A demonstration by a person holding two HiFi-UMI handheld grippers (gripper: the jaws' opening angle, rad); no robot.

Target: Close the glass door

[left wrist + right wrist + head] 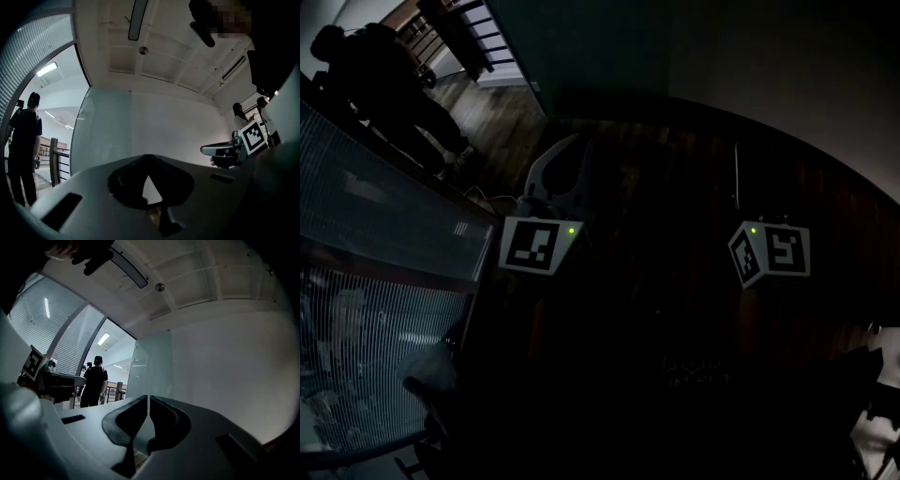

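Note:
The glass door stands open as a pale greenish pane ahead, its free edge beside a bright doorway; it also shows as the door and door. My left gripper points at the pane from a distance, its dark fingertips meeting with nothing between them. My right gripper is shut too, only a thin slit between its pads, nothing held. From the head, the left gripper and right gripper hover side by side over a dark wooden floor.
A person in dark clothes stands in the doorway by a railing. A ribbed frosted glass wall runs along the left. A plain white wall lies to the door's right. More people stand at far right.

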